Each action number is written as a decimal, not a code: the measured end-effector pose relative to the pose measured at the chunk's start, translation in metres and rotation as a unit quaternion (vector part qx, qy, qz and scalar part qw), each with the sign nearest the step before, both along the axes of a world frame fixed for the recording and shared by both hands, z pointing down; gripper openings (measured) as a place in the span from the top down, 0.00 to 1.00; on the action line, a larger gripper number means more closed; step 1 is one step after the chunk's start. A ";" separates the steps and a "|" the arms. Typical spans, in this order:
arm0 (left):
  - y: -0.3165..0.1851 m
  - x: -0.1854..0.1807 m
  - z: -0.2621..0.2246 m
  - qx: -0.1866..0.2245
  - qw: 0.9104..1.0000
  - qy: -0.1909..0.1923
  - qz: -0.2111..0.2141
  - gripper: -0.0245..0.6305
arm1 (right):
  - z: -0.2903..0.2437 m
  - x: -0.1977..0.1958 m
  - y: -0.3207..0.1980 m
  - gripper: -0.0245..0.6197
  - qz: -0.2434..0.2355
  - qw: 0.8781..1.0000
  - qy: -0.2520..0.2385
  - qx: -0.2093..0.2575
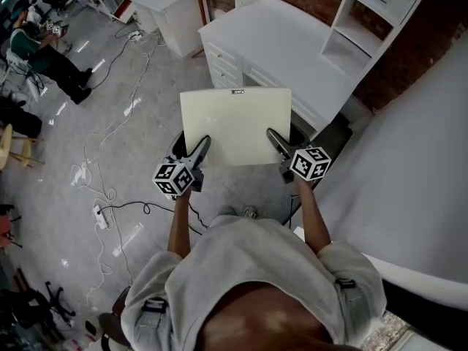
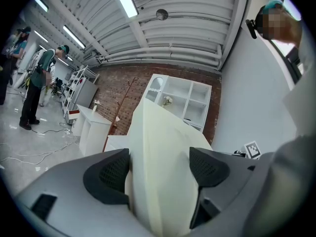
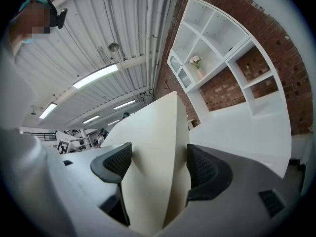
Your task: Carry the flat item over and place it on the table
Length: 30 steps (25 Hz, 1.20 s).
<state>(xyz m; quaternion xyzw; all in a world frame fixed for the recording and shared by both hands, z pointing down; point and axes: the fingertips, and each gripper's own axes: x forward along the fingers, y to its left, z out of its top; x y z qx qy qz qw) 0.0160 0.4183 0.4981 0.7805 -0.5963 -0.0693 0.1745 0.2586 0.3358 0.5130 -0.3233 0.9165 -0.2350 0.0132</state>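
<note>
A flat cream-white square panel (image 1: 235, 125) hangs level above the floor, held by its near edge between both grippers. My left gripper (image 1: 199, 146) is shut on the panel's near left corner, and the panel (image 2: 160, 152) fills the space between its dark pads. My right gripper (image 1: 274, 137) is shut on the near right corner, the panel (image 3: 153, 152) wedged between its pads. The white table (image 1: 281, 46) with drawers lies just beyond the panel's far edge. In the head view the grippers' marker cubes cover part of the jaws.
A tall white shelf unit (image 1: 380, 17) stands against a brick wall at the table's right. A large white curved surface (image 1: 409, 174) is close on my right. Cables and a power strip (image 1: 101, 215) lie on the grey floor to the left. A seated person (image 1: 40, 53) is far left.
</note>
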 end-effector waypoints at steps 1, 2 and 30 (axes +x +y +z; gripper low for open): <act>0.000 0.002 0.002 -0.001 1.000 0.002 -0.003 0.37 | 0.000 0.001 -0.001 0.39 -0.001 1.000 0.000 0.000; -0.001 0.003 0.003 -0.003 1.000 0.004 -0.005 0.37 | 0.001 0.002 -0.003 0.39 -0.002 1.000 0.000 0.001; -0.184 -0.057 0.031 -0.007 0.999 0.029 0.029 0.37 | 0.016 -0.052 -0.169 0.39 0.037 0.999 0.022 0.000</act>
